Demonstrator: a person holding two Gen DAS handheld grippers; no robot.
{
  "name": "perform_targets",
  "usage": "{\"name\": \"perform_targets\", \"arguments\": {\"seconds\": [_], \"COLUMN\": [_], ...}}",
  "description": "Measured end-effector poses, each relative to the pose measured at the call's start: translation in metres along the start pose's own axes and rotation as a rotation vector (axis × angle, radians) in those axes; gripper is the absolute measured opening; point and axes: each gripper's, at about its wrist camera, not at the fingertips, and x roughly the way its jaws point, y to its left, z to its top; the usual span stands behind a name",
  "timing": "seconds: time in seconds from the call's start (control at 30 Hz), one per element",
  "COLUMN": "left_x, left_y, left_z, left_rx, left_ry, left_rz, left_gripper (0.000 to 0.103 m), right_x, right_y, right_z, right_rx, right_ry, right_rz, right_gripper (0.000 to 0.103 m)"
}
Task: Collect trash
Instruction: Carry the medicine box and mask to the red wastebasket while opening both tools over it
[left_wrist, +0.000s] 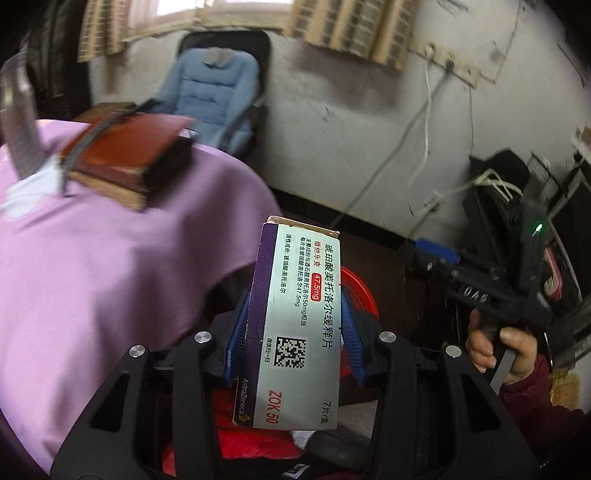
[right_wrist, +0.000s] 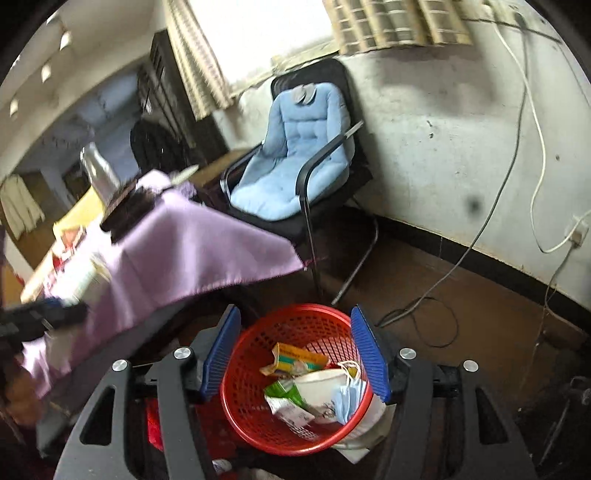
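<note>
My left gripper (left_wrist: 293, 306) is shut on a white and purple medicine box (left_wrist: 295, 325), held upright in the air beside the table edge. Behind the box a bit of the red basket (left_wrist: 360, 288) shows. In the right wrist view my right gripper (right_wrist: 295, 350) is open and empty, hovering above the red basket (right_wrist: 255, 417) on the floor. The basket holds a yellow-green carton (right_wrist: 295, 360), a white paper cup (right_wrist: 321, 384), a blue face mask (right_wrist: 349, 398) and a green wrapper (right_wrist: 286, 397). The right gripper's body (left_wrist: 491, 280) and the hand holding it show in the left wrist view.
A table with a purple cloth (left_wrist: 92, 266) carries a stack of brown books (left_wrist: 122, 162) and a metal bottle (right_wrist: 98, 170). A black chair with a blue cushion (right_wrist: 295, 158) stands by the wall. Cables (right_wrist: 424, 314) trail over the brown floor.
</note>
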Motion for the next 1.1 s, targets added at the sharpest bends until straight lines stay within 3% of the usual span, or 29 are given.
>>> {"name": "perform_targets", "arguments": {"seconds": [0.27, 0.4, 0.67, 1.1], "left_x": [0.051, 0.048, 0.025, -0.044], "left_y": [-0.030, -0.037, -0.027, 0.012], "left_z": [0.015, 0.019, 0.021, 0.009], "left_rx": [0.064, 0.083, 0.060, -0.028], "left_ry": [0.082, 0.042, -0.015, -0.141], "left_rz": [-0.017, 0.011, 0.058, 0.128], "left_gripper": [0.048, 0.080, 0.085, 0.089], "right_x": [-0.004, -0.002, -0.006, -0.027], "right_y": [-0.017, -0.026, -0.029, 0.030], "right_z": [0.003, 0.002, 0.000, 0.012], "right_rx": [0.037, 0.065, 0.079, -0.047], "right_ry": [-0.019, -0.025, -0.031, -0.067], "right_rz": [0.011, 0.016, 0.031, 0.083], "right_gripper": [0.061, 0.061, 0.061, 0.065]}}
